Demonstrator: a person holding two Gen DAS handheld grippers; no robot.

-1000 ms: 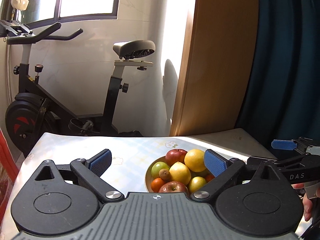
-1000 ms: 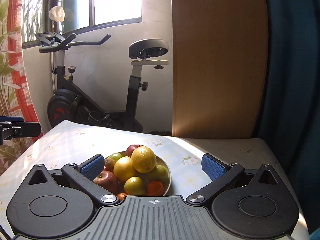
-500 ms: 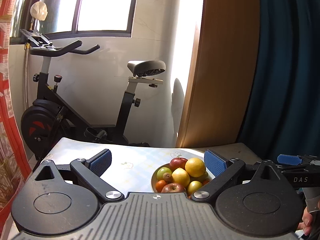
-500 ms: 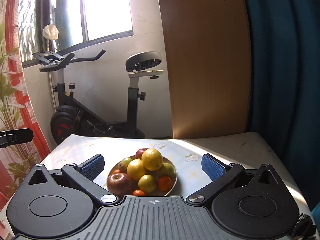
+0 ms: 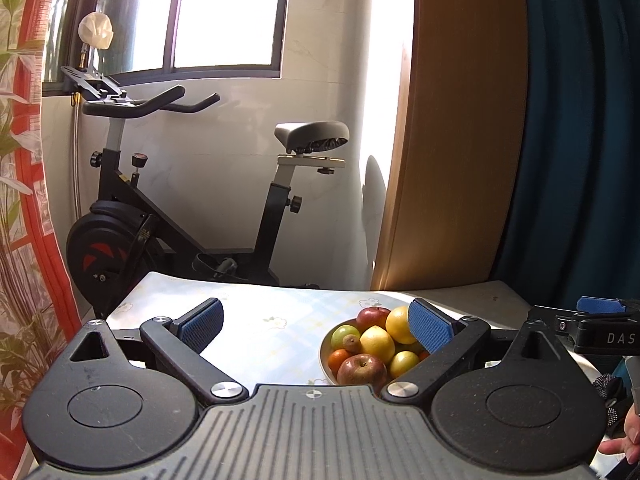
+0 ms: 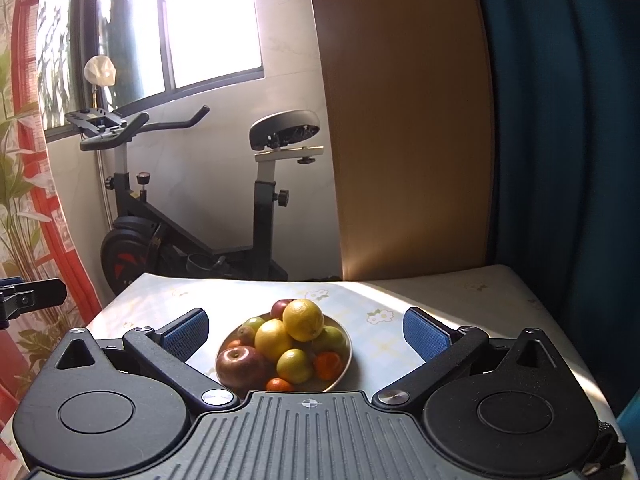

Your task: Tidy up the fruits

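Observation:
A shallow bowl [image 6: 345, 350] piled with fruit stands on the table: a red apple [image 6: 240, 366], yellow citrus [image 6: 303, 319], green fruit and small tangerines [image 6: 328, 365]. In the left wrist view the same bowl [image 5: 326, 350] lies right of centre, partly behind the right finger. My left gripper [image 5: 316, 326] is open and empty, held back from the bowl. My right gripper [image 6: 304, 334] is open too, empty, with the bowl seen between its fingers further ahead. The right gripper's tip [image 5: 600, 314] shows at the left view's right edge.
A table [image 6: 440, 300] with a pale floral cloth carries the bowl. Behind it stand an exercise bike [image 6: 192, 208], a wooden panel [image 6: 404, 120] and a dark blue curtain [image 6: 560, 120]. A red patterned curtain [image 5: 28, 200] hangs at left. A person's hand [image 5: 624, 440] holds the right gripper.
Both grippers have pulled back and up from the bowl, which now looks smaller and further off. Both stay open and empty.

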